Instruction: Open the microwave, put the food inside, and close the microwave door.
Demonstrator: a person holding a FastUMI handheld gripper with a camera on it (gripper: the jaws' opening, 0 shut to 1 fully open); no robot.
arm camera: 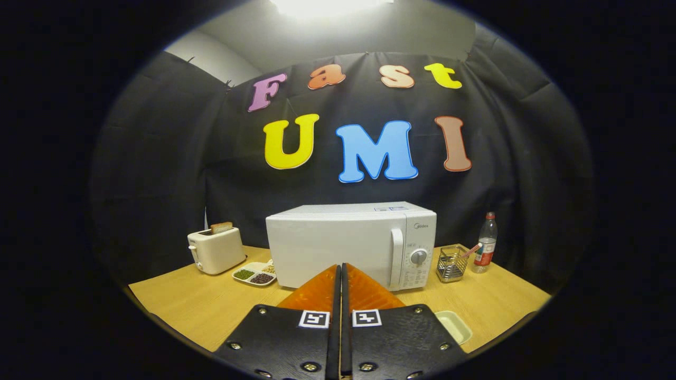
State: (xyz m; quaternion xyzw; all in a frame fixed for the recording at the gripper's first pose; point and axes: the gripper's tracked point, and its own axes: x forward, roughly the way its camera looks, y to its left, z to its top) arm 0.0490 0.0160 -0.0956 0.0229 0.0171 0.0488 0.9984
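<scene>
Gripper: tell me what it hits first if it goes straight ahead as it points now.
Probably the microwave: the gripper, fingers shut and holding nothing, points at its closed door, left of the handle. Depth is unclear.

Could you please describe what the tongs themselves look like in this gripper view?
The tongs have two wedge-shaped fingers tapering to a narrow tip. Each sits on a dark plate fixed with shiny round screws, and each plate carries a square black-and-white marker near the fingers.

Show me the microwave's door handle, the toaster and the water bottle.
door handle (pixel 396 258): gripper view, middle of the upright bar.
toaster (pixel 216 252): gripper view, front face.
water bottle (pixel 485 248): gripper view, on its label.
</scene>
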